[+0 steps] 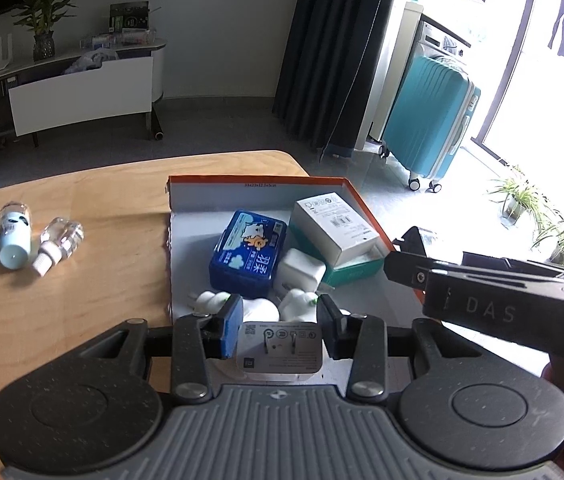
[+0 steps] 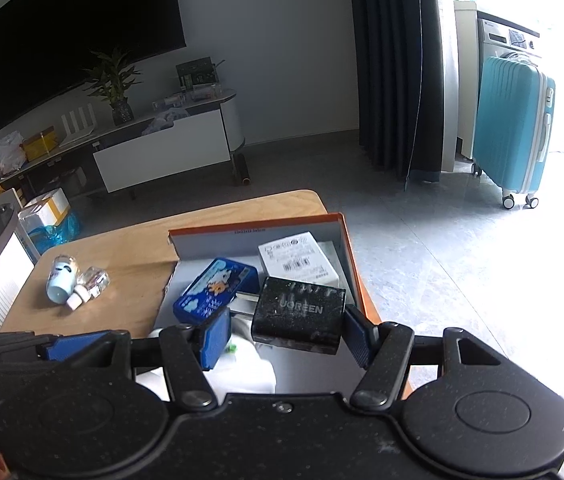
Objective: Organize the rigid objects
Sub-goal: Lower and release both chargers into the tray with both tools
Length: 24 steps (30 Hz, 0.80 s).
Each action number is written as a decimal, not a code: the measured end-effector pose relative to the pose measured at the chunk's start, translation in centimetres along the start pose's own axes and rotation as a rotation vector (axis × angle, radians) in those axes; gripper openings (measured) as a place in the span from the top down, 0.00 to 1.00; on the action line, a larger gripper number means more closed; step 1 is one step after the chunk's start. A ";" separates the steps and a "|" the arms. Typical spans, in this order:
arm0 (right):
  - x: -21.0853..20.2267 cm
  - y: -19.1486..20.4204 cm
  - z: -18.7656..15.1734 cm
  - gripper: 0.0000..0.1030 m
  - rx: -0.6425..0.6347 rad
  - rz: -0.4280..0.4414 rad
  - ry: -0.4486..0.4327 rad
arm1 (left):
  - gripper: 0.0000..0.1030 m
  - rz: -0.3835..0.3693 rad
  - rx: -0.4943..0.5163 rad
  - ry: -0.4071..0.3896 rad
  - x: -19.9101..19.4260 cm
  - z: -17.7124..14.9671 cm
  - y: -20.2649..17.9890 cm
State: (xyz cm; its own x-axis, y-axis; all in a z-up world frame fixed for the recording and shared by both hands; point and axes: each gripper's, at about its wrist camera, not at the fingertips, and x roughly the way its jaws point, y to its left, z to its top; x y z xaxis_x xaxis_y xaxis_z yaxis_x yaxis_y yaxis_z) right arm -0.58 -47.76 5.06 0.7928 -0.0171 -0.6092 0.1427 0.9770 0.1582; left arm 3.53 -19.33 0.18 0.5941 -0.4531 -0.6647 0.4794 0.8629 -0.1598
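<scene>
Two chargers are in hand over the orange box (image 1: 366, 216) on the desk (image 1: 82, 216); left gripper (image 1: 278, 320) fingers clamp a white charger (image 1: 280, 350); right gripper (image 2: 286, 328) fingers clamp a black charger (image 2: 300, 314); next, likely lowering and releasing each into free space inside.

Left wrist view: taken from just behind the jaws of the left gripper (image 1: 278, 332), angled downward and forward across the light wooden desk (image 1: 82, 208); the open orange-edged white cardboard box (image 1: 258, 179) is seen close below, the right gripper body entering at the right edge.

Right wrist view: taken from just behind the jaws of the right gripper (image 2: 288, 334), likewise angled downward and forward, set further right; the same box (image 2: 342, 240) is seen close, the left gripper at the lower left.

Shared by both: box, desk, blue printed tissue pack (image 1: 248, 254) (image 2: 216, 290), turquoise ribbed hard-shell suitcase (image 1: 428, 116) (image 2: 512, 128), dark curtain, white media cabinet.
</scene>
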 end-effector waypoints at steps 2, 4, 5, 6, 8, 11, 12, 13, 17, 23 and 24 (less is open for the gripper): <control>0.5 0.0 0.4 0.29 0.001 -0.001 0.008 | 0.60 -0.001 0.004 0.004 0.5 0.4 0.0; 1.0 -0.2 0.8 0.29 0.005 -0.002 0.015 | 0.60 -0.002 0.009 0.006 0.9 0.8 -0.1; 1.2 -0.3 0.9 0.29 0.011 -0.004 0.020 | 0.60 -0.003 0.011 0.009 1.1 0.9 0.0; 1.5 -0.4 1.0 0.29 0.018 -0.005 0.023 | 0.60 -0.004 0.011 0.012 1.3 1.1 0.0; 1.9 -0.6 1.1 0.29 0.028 -0.013 0.030 | 0.60 -0.006 0.011 0.016 1.7 1.3 0.1; 2.6 -1.1 1.2 0.29 0.048 -0.025 0.041 | 0.60 -0.010 0.010 0.018 2.3 1.7 0.3; 2.8 -1.2 1.3 0.29 0.054 -0.026 0.042 | 0.60 -0.011 0.010 0.018 2.4 1.9 0.3; 2.9 -1.3 1.3 0.29 0.057 -0.025 0.045 | 0.60 -0.011 0.011 0.017 2.5 2.1 0.3; 3.5 -1.7 1.5 0.29 0.067 -0.029 0.048 | 0.60 -0.022 0.010 0.020 3.1 2.6 0.3; 4.3 -2.1 1.6 0.29 0.087 -0.028 0.061 | 0.74 -0.053 -0.009 0.018 3.7 3.8 0.6; 4.4 -2.1 1.6 0.29 0.089 -0.022 0.064 | 0.74 -0.060 -0.012 0.015 3.8 4.1 0.7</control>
State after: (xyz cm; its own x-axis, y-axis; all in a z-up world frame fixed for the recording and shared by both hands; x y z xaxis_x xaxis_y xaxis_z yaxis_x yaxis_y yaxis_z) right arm 3.57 -50.24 3.32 0.7498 -0.0215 -0.6614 0.2137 0.9538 0.2113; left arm 8.78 -21.40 0.57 0.5546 -0.5003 -0.6649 0.5057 0.8372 -0.2081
